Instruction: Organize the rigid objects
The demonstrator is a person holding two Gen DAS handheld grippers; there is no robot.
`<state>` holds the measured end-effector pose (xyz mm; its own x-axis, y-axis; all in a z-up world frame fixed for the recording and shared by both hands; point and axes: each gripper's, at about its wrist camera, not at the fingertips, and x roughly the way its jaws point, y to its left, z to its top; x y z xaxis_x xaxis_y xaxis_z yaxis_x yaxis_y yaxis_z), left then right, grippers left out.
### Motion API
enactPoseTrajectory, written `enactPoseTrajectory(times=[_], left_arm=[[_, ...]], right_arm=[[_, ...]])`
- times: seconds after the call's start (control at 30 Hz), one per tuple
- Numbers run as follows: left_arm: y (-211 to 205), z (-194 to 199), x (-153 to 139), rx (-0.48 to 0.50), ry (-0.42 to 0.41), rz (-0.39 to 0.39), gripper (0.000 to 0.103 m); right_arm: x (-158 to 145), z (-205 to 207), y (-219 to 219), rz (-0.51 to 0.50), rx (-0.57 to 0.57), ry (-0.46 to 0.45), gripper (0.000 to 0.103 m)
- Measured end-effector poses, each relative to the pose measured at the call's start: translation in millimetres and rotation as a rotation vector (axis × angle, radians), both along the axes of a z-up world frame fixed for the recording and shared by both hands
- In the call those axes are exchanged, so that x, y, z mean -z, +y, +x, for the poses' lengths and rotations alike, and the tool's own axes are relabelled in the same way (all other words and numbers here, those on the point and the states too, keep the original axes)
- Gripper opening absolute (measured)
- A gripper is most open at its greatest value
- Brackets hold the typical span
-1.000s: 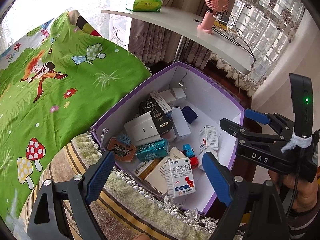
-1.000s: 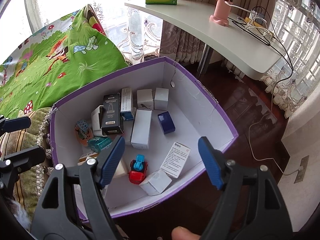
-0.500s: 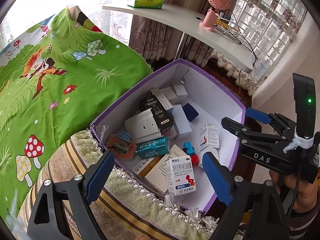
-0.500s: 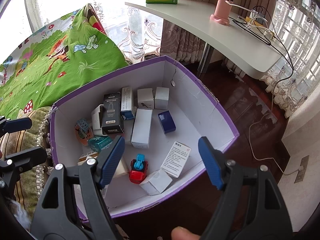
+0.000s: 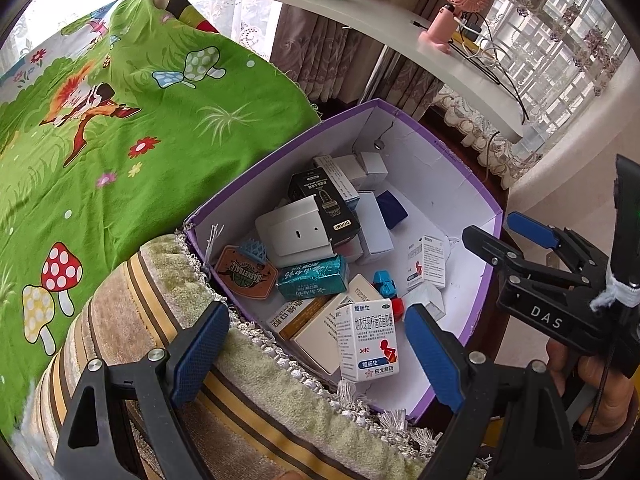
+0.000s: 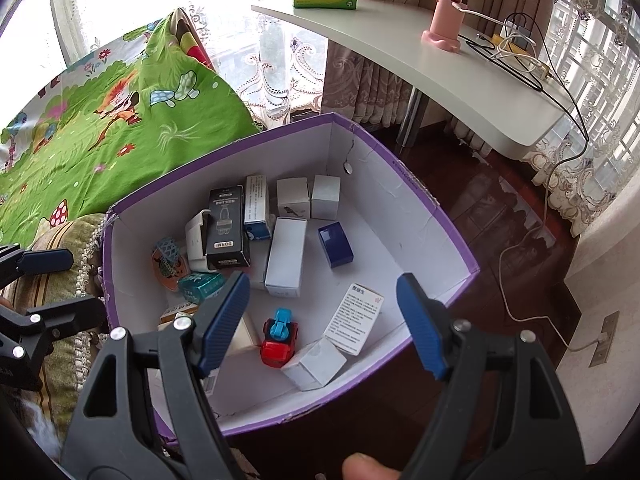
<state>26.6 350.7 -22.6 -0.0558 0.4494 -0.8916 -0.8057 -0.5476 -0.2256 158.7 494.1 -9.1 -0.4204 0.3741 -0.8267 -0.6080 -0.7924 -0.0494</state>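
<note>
Through my left wrist camera, my left gripper (image 5: 316,354) is spread wide and holds nothing; the white medicine box (image 5: 367,340) with the red figure stands upright between and just ahead of my fingertips, leaning at the near corner of the purple storage box (image 5: 486,204), its long axis running up and away from me. That puts my left hand nearest to it, and I judge it the likeliest first pick. Beside it on the left lie a cream box and an orange-labelled box (image 5: 294,316), and further ahead a teal box (image 5: 312,278) and a basketball badge (image 5: 245,274), all crowded close (little room for a finger on that side). My right gripper (image 5: 520,240) shows off to the right, over the box's far rim. Through my right wrist camera, my right gripper (image 6: 322,322) is likewise spread and empty, hovering above the near wall of the storage box. Straight ahead between my fingers sits a red and blue toy car (image 6: 279,338), with a small white box (image 6: 314,364) touching it on the right and a leaflet-printed box (image 6: 354,318) beyond. Further ahead lie a long white box (image 6: 285,262), a navy box (image 6: 335,244) standing apart, and a black box (image 6: 227,232) propped on a white one.
</note>
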Motion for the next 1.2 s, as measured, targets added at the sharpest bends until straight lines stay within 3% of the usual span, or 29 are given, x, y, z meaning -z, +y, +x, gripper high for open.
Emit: enactPoseTrajectory(times=[0.27, 0.43, 0.67, 0.8, 0.87, 0.97, 1.1, 1.2], left_arm=[[2, 0, 4, 0.007, -0.007, -0.023, 0.091], [3, -1, 4, 0.036, -0.045, -0.004, 0.103], [4, -3, 7, 0.027, -0.058, -0.019, 0.103], [4, -4, 6, 0.022, -0.067, -0.011, 0.103], [4, -5, 7, 0.022, -0.069, -0.012, 0.103], [3, -5, 5, 0.022, -0.068, -0.001, 0.103], [-2, -7, 0, -0.017, -0.037, 0.016, 0.102], [-7, -1, -11, -0.031, 0.037, 0.032, 0.102]], right_arm=[[-1, 0, 1, -0.007, -0.001, 0.007, 0.078], [-1, 1, 0, -0.016, -0.004, 0.012, 0.078], [-2, 6, 3, -0.033, 0.009, 0.017, 0.078], [1, 12, 7, -0.067, 0.054, 0.001, 0.079], [4, 15, 8, -0.078, 0.095, -0.022, 0.086], [7, 21, 10, -0.125, 0.125, -0.022, 0.086], [6, 27, 9, -0.108, 0.143, -0.009, 0.086], [-1, 25, 5, -0.072, 0.134, 0.006, 0.086]])
